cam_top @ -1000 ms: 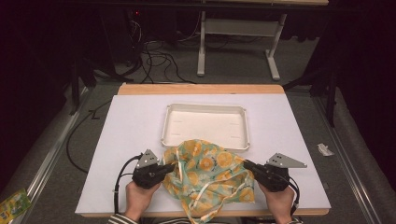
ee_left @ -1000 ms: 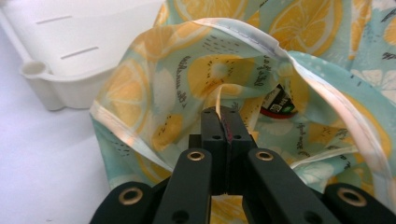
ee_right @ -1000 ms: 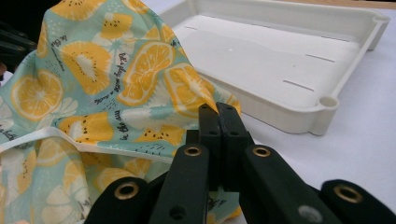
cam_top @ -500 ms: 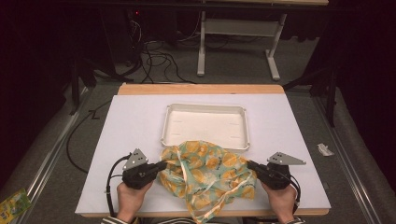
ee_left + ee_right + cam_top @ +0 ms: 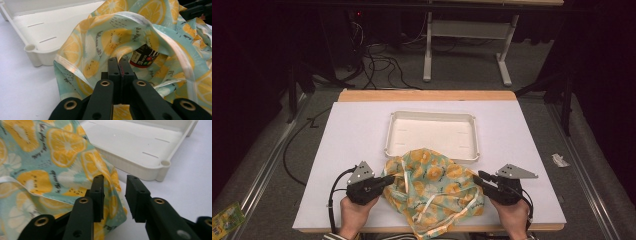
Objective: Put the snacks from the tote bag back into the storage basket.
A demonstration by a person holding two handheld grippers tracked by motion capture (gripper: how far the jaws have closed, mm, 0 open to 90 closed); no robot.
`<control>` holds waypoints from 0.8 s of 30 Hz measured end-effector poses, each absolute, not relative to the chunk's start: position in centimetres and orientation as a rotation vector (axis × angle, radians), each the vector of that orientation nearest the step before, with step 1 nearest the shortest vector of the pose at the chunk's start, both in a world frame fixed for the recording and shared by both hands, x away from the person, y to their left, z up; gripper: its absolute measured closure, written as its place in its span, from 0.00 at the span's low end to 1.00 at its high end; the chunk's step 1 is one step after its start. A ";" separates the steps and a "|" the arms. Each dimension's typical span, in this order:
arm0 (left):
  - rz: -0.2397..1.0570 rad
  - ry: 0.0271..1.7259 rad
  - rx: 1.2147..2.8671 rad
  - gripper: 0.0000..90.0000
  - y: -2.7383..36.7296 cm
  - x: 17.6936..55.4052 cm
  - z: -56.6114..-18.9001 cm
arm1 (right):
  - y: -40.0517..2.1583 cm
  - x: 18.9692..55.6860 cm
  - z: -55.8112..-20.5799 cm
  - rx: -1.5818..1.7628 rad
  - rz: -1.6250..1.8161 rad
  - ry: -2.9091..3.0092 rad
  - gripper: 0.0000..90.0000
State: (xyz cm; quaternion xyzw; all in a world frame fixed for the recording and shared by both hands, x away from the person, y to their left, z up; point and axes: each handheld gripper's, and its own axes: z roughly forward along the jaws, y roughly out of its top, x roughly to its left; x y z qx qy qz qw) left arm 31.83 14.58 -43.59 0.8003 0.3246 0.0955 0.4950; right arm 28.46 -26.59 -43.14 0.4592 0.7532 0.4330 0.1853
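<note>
A cloth bag printed with lemon slices lies crumpled at the table's near edge, against the front of a white tray. My left gripper is at the bag's left edge, jaws shut on the cloth near its mouth. Inside the bag I see a dark-labelled jar. My right gripper is at the bag's right edge. Its jaws have just been opening and stand apart. The cloth lies beside and behind its left jaw, unpinched.
The white tray is empty, with a ribbed wall and a round corner post. White table surface stretches on both sides. Cables and table legs lie on the floor beyond. A scrap of paper lies off the table's right.
The right gripper's jaws have opened and let go of the bag's right edge. The left gripper shifted slightly left, still on the bag's left edge.
</note>
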 end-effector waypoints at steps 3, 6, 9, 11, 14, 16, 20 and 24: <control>0.229 0.787 1.937 1.00 14.5 31.8 -43.6 | -26.3 27.9 -42.4 1.264 1.234 2.106 0.69; 0.223 0.787 1.936 1.00 14.4 31.8 -43.6 | -26.0 27.4 -41.8 1.225 1.250 2.104 0.66; 0.220 0.784 1.937 1.00 14.4 31.8 -43.6 | -25.3 27.0 -41.3 1.172 1.251 2.124 0.64; 0.218 0.784 1.935 1.00 14.4 31.8 -43.6 | -24.8 26.7 -41.1 1.145 1.252 2.143 0.63; 0.215 0.783 1.934 1.00 14.3 31.9 -43.6 | -24.1 26.7 -41.1 1.104 1.258 2.177 0.61; 0.212 0.784 1.934 1.00 14.3 31.9 -43.6 | -23.7 26.7 -41.3 1.087 1.251 2.198 0.60; 0.213 0.783 1.937 1.00 14.4 31.9 -43.5 | -22.9 26.7 -41.7 1.062 1.249 2.230 0.59; 0.212 0.782 1.934 1.00 14.4 31.9 -43.5 | -22.5 26.9 -42.2 1.047 1.251 2.261 0.57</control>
